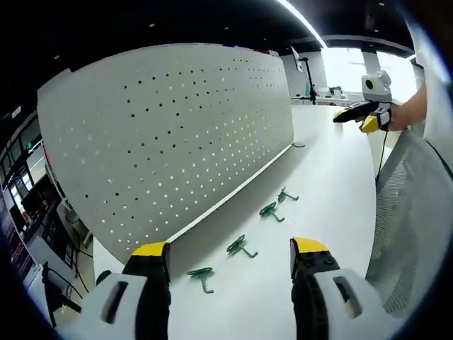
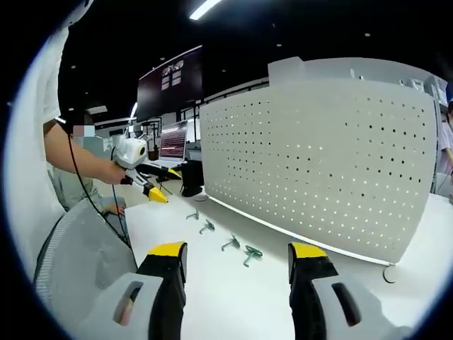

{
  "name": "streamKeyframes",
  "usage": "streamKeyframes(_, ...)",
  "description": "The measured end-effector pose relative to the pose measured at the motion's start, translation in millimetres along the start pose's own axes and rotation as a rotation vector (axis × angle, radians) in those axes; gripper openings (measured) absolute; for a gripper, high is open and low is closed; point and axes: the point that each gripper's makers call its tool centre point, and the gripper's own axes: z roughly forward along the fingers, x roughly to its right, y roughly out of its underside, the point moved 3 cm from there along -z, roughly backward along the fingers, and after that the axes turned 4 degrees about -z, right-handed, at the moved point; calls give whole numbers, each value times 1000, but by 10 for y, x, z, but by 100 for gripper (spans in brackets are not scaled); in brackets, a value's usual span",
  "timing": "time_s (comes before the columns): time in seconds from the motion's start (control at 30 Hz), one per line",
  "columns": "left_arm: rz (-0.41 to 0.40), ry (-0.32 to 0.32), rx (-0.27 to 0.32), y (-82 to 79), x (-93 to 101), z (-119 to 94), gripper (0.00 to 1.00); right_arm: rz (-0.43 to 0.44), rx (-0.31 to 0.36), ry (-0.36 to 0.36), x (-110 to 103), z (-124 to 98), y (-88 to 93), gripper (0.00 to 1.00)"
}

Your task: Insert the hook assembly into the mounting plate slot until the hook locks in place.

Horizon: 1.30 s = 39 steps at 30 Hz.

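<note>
A tall white pegboard (image 1: 177, 134) (image 2: 318, 156) stands upright on the white table (image 1: 325, 184) (image 2: 233, 297). Several green hooks lie in a row along its foot. In the left gripper view the nearest hook (image 1: 202, 275) is just ahead of my left gripper (image 1: 230, 248), which is open and holds nothing. My right gripper (image 2: 237, 250) is also open and empty, with a green hook (image 2: 251, 253) on the table between its fingers' line of sight. The right gripper (image 1: 361, 113) shows far off at the table's end, and the left gripper (image 2: 154, 185) shows in a hand at the left.
A grey mesh chair back (image 1: 410, 212) (image 2: 78, 262) stands close beside the table. A small round foot (image 1: 299, 144) (image 2: 388, 273) sits at the pegboard's base. Monitors (image 2: 173, 142) and desks lie beyond. A person's arm (image 2: 78, 159) reaches over the table edge.
</note>
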Motion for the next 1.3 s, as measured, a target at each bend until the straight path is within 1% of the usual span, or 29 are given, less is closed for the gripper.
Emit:
streamKeyframes(0.03,18,9,-18,23,-4,9,69,1,0,1,2,-2,-1,56)
streamKeyframes(0.1,36,20,-35,56,-24,39,68,3,-2,3,7,-3,2,56)
streamKeyframes(0.3,66,47,-62,77,-77,87,68,2,-6,10,21,0,5,55)
streamKeyframes(0.63,111,104,-107,133,-103,188,67,3,-7,4,-2,4,12,56)
streamKeyframes(0.8,119,129,-142,195,-138,228,67,6,-10,3,0,7,22,55)
streamKeyframes(0.87,145,161,-166,244,-106,242,68,5,-10,1,-3,10,27,55)
streamKeyframes(0.9,163,163,-181,265,-111,250,68,4,-10,0,-5,11,26,55)
streamKeyframes(1.07,183,185,-207,302,-129,277,67,7,-7,-2,-6,6,26,55)
streamKeyframes(1.13,198,192,-222,316,-144,294,67,9,-6,-3,-3,1,26,55)
streamKeyframes(1.2,230,213,-246,330,-156,312,66,11,-6,-4,-4,-5,25,55)
streamKeyframes(1.3,235,222,-259,328,-209,344,66,15,0,1,1,-12,13,55)
